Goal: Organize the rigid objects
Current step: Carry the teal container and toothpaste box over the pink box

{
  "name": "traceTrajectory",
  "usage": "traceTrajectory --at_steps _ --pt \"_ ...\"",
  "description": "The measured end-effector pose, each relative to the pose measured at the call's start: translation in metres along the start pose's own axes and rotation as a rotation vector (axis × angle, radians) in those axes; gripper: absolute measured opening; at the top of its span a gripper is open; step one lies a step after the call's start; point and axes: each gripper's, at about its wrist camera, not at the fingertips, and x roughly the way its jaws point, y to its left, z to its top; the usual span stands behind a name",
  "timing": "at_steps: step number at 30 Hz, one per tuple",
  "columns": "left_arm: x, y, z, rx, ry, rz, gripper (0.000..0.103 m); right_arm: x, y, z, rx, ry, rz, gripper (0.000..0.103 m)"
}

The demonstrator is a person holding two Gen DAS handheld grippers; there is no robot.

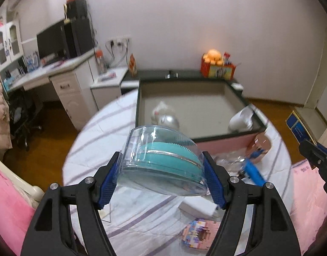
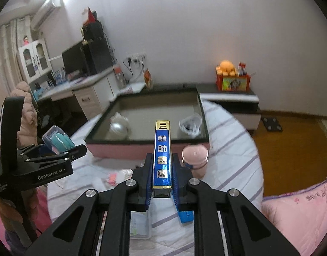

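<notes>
My left gripper [image 1: 161, 162] is shut on a clear plastic case with a teal brush inside [image 1: 163, 160], held above the striped bed sheet. The same case [image 2: 58, 139] shows at the left of the right wrist view. My right gripper [image 2: 162, 156] is shut on a slim blue-and-gold box [image 2: 162, 155] that points forward. Ahead of both lies an open storage box with pink sides and a dark rim [image 1: 227, 135] [image 2: 142, 143]. It holds a silver ball [image 2: 118, 128] and white items. A pink jar [image 2: 195, 157] stands just before the storage box.
Loose items lie on the sheet: a blue tool [image 1: 254, 171], a flat white box [image 1: 197, 210], a colourful booklet [image 1: 197, 234]. A pink quilt [image 2: 302, 213] lies at the right. A desk with a monitor [image 1: 54, 40] stands left, a low cabinet [image 2: 229, 98] behind.
</notes>
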Motion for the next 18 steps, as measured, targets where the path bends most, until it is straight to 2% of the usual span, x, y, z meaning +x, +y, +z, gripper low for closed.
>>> traceTrajectory --at_steps 5,10,18 --pt "-0.038 -0.001 0.005 0.005 -0.1 0.007 0.074 -0.04 0.012 0.005 -0.028 -0.104 0.003 0.015" --pt "-0.071 0.002 0.004 -0.01 -0.182 0.005 0.074 -0.063 0.018 0.004 -0.044 -0.156 0.005 0.015" --pt "-0.098 0.002 -0.004 -0.014 -0.233 -0.012 0.074 -0.089 0.021 -0.001 -0.06 -0.21 0.004 0.016"
